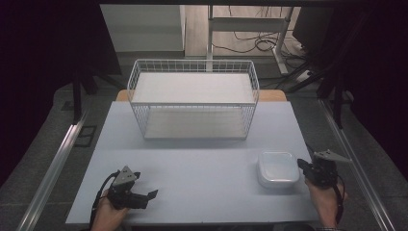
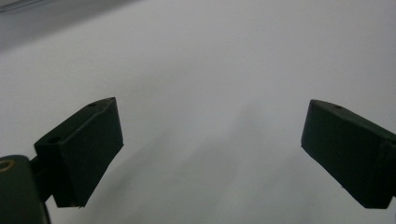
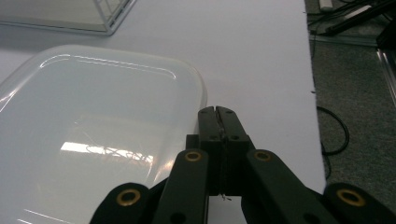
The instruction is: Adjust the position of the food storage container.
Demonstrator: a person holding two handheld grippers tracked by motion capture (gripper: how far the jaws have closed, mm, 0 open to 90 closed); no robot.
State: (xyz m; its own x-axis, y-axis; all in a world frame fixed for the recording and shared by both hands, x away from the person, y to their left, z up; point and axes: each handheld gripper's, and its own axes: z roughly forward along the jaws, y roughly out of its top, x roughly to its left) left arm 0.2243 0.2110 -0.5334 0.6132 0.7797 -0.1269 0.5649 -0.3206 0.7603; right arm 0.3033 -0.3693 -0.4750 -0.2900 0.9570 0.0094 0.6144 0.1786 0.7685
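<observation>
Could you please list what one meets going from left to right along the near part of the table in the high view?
Left tool, jaws open → white lidded container → right tool, jaws shut, beside the container's right edge.

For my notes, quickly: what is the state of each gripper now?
Left gripper: open, nothing between its jaws.
Right gripper: closed, holding nothing, beside the white container.

The left tool (image 2: 212, 154) hangs wide apart above the table (image 2: 210, 56).
</observation>
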